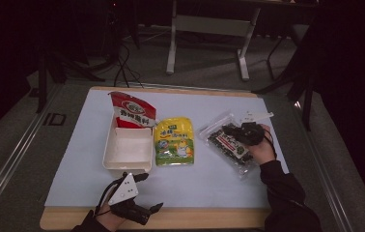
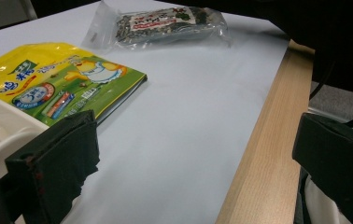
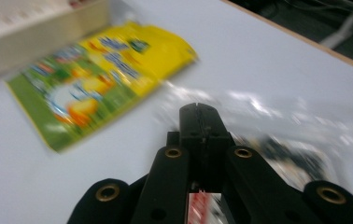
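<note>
Closing In on the Clear Snack Bag

Hovering right over the clear plastic bag of dark snacks with its red-and-white label [image 1: 227, 143], the right hand-held gripper [image 1: 242, 134] has its jaws pressed together, as the right gripper view shows plainly, with nothing pinched between them. That bag lies flat on the right side of the pale blue counter [image 1: 209, 183], just beside the yellow-and-green foil pouch printed with a cartoon [image 1: 174, 141], which lies next to the open white rectangular box [image 1: 128, 148]. Leaning at the back rim of that box is a red-and-white packet with green lettering [image 1: 132, 110]. Down at the near wooden edge, the left hand-held gripper [image 1: 147, 192] hangs close to the box with its jaws spread wide and nothing between them.

My read on progress: early days. The work looks like packing these packets into the white box, and the box interior looks bare. The clear bag is not yet lifted, the yellow pouch lies untouched, and the red packet is only propped at the rim. So the grasp on the clear bag comes next, with the carry over to the box after that.
</note>
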{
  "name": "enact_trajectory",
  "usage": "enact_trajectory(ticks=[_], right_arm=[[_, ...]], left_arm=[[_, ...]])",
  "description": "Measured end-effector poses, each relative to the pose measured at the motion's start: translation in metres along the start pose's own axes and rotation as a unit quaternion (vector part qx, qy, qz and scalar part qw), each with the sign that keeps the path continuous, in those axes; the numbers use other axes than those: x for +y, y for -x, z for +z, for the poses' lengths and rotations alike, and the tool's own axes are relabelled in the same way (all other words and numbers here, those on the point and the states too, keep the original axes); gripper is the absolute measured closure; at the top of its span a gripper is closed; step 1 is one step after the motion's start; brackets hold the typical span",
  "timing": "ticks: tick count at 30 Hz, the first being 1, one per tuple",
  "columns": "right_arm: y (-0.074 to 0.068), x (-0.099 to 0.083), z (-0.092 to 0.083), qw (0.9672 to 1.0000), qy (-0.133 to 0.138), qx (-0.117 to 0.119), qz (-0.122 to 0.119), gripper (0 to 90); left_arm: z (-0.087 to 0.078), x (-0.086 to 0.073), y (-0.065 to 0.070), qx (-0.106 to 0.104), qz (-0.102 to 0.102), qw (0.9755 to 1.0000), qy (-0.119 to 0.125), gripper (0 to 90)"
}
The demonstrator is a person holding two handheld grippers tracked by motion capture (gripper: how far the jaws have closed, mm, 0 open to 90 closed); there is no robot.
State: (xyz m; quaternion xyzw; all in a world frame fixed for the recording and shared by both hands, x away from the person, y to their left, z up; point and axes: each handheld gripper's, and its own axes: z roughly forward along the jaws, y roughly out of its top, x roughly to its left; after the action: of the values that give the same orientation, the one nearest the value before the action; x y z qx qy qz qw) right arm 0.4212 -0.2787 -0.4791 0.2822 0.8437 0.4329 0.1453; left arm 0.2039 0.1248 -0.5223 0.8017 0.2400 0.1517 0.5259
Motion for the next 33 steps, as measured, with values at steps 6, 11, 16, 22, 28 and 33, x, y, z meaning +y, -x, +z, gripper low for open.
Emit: enact_trajectory(ticks=[6, 11, 16, 22, 28, 33], right_arm=[[0.020, -0.020, -0.013, 0.9992, -0.016, -0.033, 0.015, 90.0], [0.036, -0.035, -0.024, 0.9975, -0.018, -0.060, 0.033, 90.0], [0.051, -0.050, -0.029, 0.9945, -0.033, -0.087, 0.046, 90.0], [0.067, -0.065, -0.031, 0.9904, -0.046, -0.115, 0.062, 90.0], [0.081, -0.071, -0.025, 0.9852, -0.070, -0.139, 0.073, 90.0], [0.086, -0.074, -0.017, 0.9819, -0.089, -0.151, 0.072, 90.0]], left_arm=[[0.002, -0.001, 0.000, 0.000, -0.002, 1.0000, -0.004, 1.7], [0.003, -0.001, 0.000, -0.001, -0.002, 1.0000, -0.005, 1.7], [0.004, -0.001, -0.001, -0.001, -0.003, 1.0000, -0.006, 1.7], [0.003, -0.001, -0.002, 0.003, -0.006, 1.0000, -0.006, 1.7], [0.004, -0.001, -0.002, 0.003, -0.003, 0.9999, -0.009, 1.7], [0.004, -0.002, -0.002, 0.005, -0.004, 0.9999, -0.008, 1.7]])
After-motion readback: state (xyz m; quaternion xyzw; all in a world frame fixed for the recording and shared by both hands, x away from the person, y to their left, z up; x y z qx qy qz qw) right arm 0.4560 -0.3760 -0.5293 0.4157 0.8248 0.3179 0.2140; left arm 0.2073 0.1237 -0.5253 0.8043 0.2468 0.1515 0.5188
